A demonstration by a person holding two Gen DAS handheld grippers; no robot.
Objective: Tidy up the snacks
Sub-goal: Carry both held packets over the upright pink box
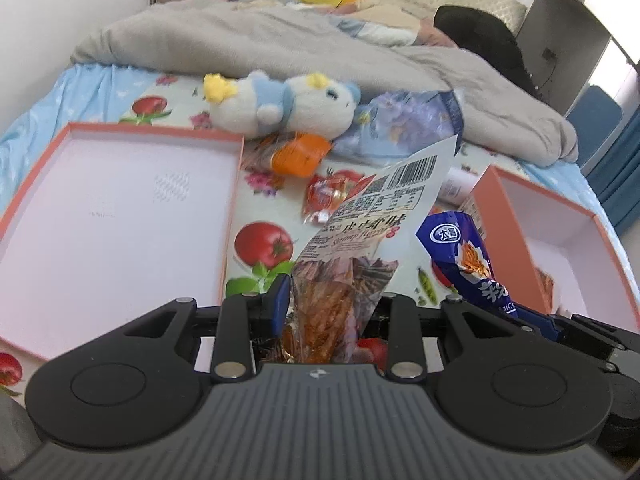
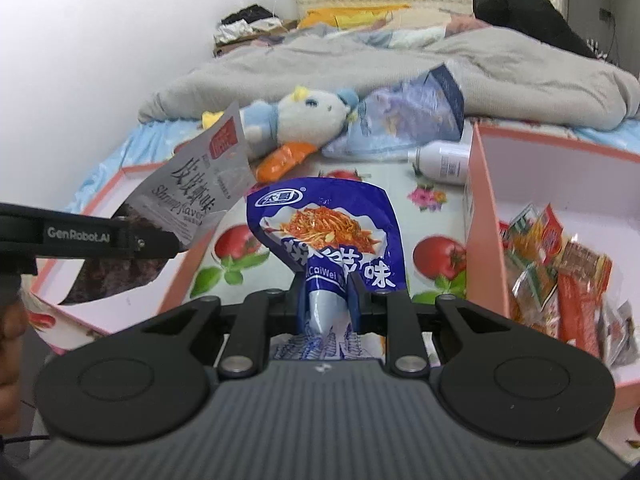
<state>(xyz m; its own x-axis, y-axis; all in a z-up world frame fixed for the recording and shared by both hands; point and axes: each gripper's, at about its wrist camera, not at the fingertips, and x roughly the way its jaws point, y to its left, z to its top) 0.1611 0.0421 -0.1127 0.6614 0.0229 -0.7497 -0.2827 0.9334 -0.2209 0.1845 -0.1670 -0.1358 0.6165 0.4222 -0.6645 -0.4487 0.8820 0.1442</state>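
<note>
Both claws loaded. Left gripper point(image 1: 326, 304) is clenched on the lower end of the shrimp-flavour snack bag point(image 1: 372, 216); the bag sticks up and forward from the jaws, off the bedsheet point(image 1: 264, 196). Right gripper point(image 2: 328, 300) is clamped on the crumpled neck of the blue snack pouch point(image 2: 324, 232), its body fanning out ahead of the fingers.

Handling: both look light, thin film, floppy and slick. Contents probably brittle, so crushing is the risk. Pinching at the seal or bunched end, as now, seems right; a mid-body squeeze would likely break the contents.

Containers:
- Left of the left claw: shallow pink box lid point(image 1: 116, 208), nothing in it.
- Right of the right claw: deeper pink box point(image 2: 484, 216), already holding several small red and orange snack packets point(image 2: 560, 280) at its near end, far end bare.

Ahead of both claws, not in any box: orange packet point(image 1: 298, 154), small red packet point(image 1: 324, 198), pale blue bag point(image 2: 408, 120), white bottle point(image 2: 440, 162), plush toy point(image 1: 280, 106).
</note>
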